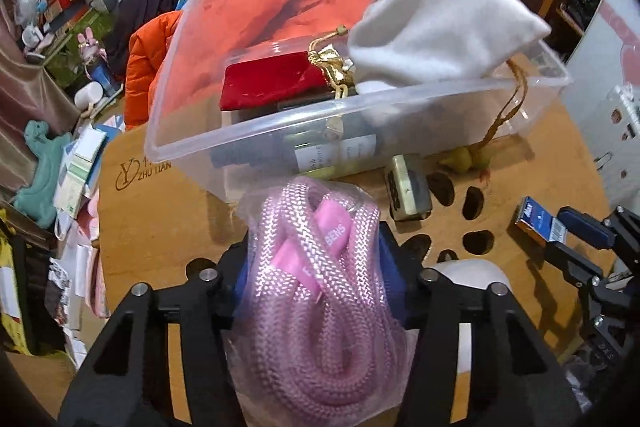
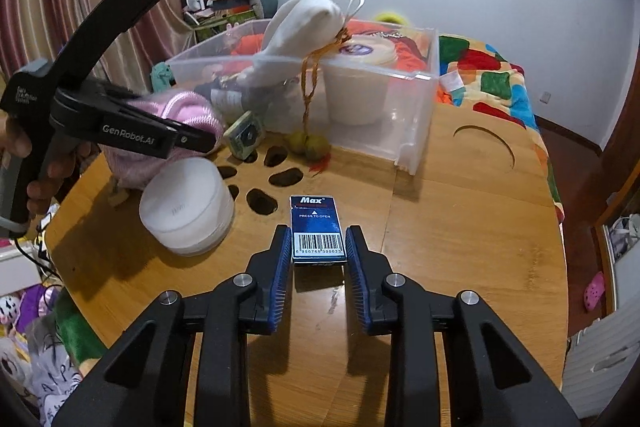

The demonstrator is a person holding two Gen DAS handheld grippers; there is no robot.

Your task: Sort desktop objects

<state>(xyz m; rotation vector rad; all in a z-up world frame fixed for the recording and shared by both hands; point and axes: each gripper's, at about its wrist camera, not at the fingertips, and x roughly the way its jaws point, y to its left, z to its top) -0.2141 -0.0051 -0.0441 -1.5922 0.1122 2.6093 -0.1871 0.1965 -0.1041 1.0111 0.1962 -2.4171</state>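
Clamping a bagged coil of pink rope (image 1: 320, 291) between its blue pads, the left gripper (image 1: 316, 267) is closed on the bundle and holds it above the wooden table (image 1: 160, 211), with the bag's top just short of the near wall of the clear plastic bin (image 1: 256, 131) at twelve o'clock. Inside the bin lie a red pouch (image 1: 268, 83) with a gold tie and a white drawstring bag (image 1: 440, 27) that drapes over the front rim, its brown cord hanging down to a yellow-green charm on the table. A small green-edged tile (image 1: 408, 191) stands at one o'clock from the rope.

The right gripper (image 2: 318, 247) sits with its fingers parted on either side of a blue box (image 2: 317, 229) marked "Max"; the pads flank the box's near end, and I cannot tell whether they touch it. The box lies flat on the table. At ten o'clock from it stands a round white container (image 2: 186, 205), and beyond that the left gripper with its pink bundle. The bin stands at twelve o'clock, a white tub (image 2: 360, 83) inside it.
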